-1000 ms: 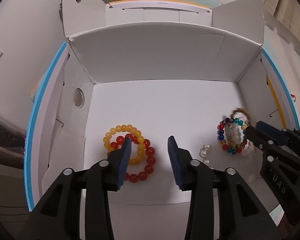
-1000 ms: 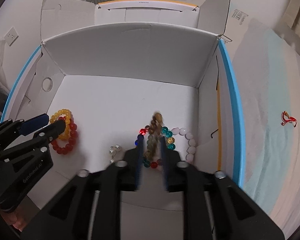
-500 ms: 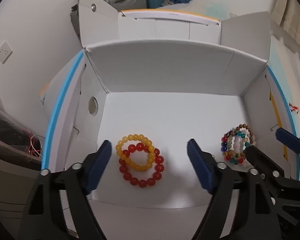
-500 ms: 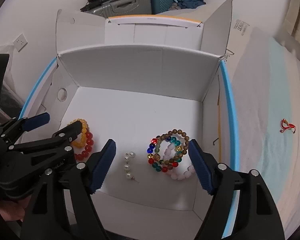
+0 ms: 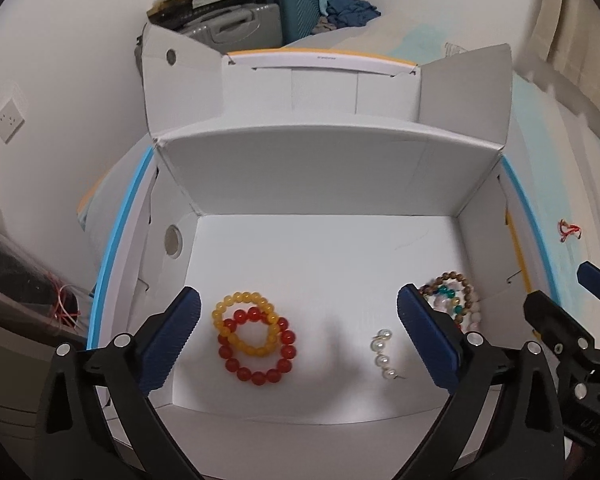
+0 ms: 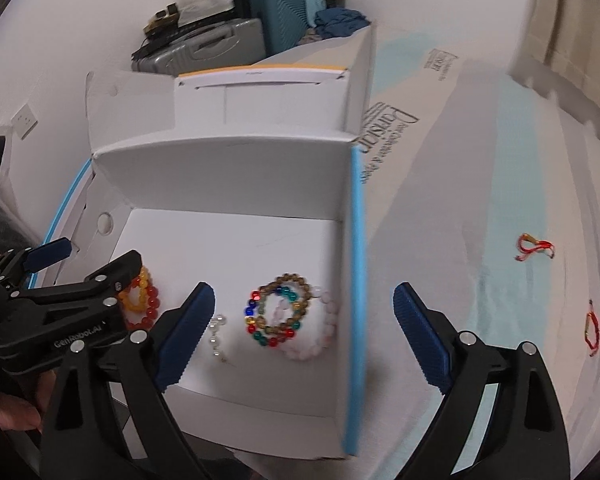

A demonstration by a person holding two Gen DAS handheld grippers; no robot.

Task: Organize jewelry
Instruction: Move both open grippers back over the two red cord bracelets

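An open white cardboard box (image 5: 324, 168) holds the jewelry. A yellow bead bracelet (image 5: 225, 309) overlaps a red bead bracelet (image 5: 260, 376) at the front left of its floor. A pearl piece (image 5: 382, 354) lies front centre. Brown, multicolour and pink bracelets (image 6: 288, 316) are stacked at the front right. My left gripper (image 5: 298, 336) is open and empty above the box's front. My right gripper (image 6: 304, 334) is open and empty, straddling the box's right wall (image 6: 354, 280). Two red string pieces (image 6: 534, 246) (image 6: 592, 330) lie on the bed outside the box.
The box stands on a bed with a pale blue and white sheet (image 6: 500, 160). Suitcases (image 5: 260, 16) and clothes are stacked behind it. A wall with a socket (image 5: 8, 120) is at the left.
My right gripper let go of the brown bracelet, opened wide, and moved back and to the right. My left gripper opened wide and pulled back from the red and yellow bracelets.
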